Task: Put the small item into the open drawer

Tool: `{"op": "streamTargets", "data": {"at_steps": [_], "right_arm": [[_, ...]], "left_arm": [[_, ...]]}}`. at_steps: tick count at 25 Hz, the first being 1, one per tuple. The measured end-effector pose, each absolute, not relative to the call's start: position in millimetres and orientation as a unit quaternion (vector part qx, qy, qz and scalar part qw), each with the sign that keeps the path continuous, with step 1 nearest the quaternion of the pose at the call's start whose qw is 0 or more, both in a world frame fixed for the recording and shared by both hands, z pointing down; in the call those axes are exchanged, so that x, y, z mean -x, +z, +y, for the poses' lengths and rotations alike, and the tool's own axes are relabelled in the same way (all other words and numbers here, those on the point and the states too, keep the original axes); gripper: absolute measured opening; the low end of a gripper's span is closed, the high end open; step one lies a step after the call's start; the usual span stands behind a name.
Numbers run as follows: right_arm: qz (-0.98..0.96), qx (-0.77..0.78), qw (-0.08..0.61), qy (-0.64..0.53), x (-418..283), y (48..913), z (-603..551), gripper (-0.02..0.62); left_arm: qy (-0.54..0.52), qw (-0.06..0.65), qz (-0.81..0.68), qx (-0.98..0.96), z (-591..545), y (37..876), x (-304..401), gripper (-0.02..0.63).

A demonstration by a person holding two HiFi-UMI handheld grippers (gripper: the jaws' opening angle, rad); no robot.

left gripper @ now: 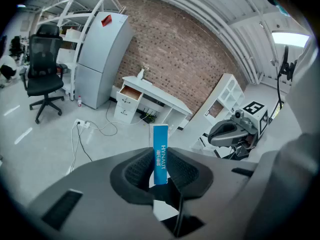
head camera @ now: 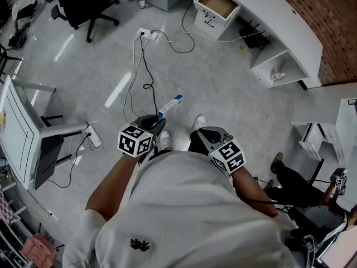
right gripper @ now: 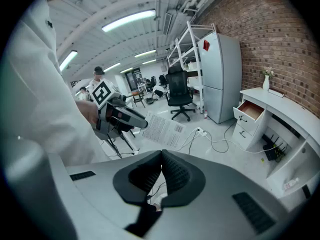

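A small blue-and-white box [head camera: 170, 106] stands upright between the pads of my left gripper [head camera: 159, 121], which is shut on it. In the left gripper view the box [left gripper: 160, 154] rises above the left gripper [left gripper: 161, 171]. The open drawer [head camera: 216, 4] sits in a white cabinet far ahead across the floor, and shows as the drawer [left gripper: 131, 92] and the drawer [right gripper: 251, 110] in the gripper views. My right gripper [head camera: 201, 134] is held beside the left; the right gripper [right gripper: 162, 166] has its jaws together with nothing between them.
A power strip [head camera: 146, 34] with trailing cables lies on the floor between me and the drawer. A black office chair [head camera: 83, 4] stands at the far left, a white desk [head camera: 268, 15] at the far right, and a grey fridge [left gripper: 102, 59] left of the drawer cabinet.
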State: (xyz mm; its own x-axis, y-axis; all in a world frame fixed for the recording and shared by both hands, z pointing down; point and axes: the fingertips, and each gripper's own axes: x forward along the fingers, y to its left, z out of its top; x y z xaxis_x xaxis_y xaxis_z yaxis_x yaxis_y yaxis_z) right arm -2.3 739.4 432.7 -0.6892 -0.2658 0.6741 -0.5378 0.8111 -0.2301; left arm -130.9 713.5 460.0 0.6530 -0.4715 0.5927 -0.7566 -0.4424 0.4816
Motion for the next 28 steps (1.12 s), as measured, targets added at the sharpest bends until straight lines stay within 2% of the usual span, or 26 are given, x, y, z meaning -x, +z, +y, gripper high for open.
{"op": "streamTargets", "data": {"at_steps": [9, 14, 21, 23, 24, 28], "right_arm": [[-0.896, -0.231, 0.312, 0.214, -33, 438, 655, 0.029], [-0.906, -0.223, 0.284, 0.219, -69, 428, 563, 0.029], [-0.909, -0.227, 0.284, 0.204, -123, 435, 457, 0.035], [-0.906, -0.225, 0.289, 0.210, -142, 444, 433, 0.046], [-0.905, -0.223, 0.293, 0.214, -149, 451, 425, 0.081], [-0.903, -0.218, 0.295, 0.222, -146, 465, 393, 0.086]], "left_arm": [[0.198, 0.380, -0.372, -0.824, 634, 467, 88, 0.086], [0.215, 0.372, -0.381, -0.819, 551, 454, 48, 0.086], [0.223, 0.345, -0.394, -0.822, 427, 445, 5, 0.086], [0.222, 0.344, -0.397, -0.821, 398, 443, -14, 0.086], [0.222, 0.346, -0.397, -0.821, 388, 444, -22, 0.086], [0.226, 0.351, -0.390, -0.821, 352, 453, -27, 0.086]]}}
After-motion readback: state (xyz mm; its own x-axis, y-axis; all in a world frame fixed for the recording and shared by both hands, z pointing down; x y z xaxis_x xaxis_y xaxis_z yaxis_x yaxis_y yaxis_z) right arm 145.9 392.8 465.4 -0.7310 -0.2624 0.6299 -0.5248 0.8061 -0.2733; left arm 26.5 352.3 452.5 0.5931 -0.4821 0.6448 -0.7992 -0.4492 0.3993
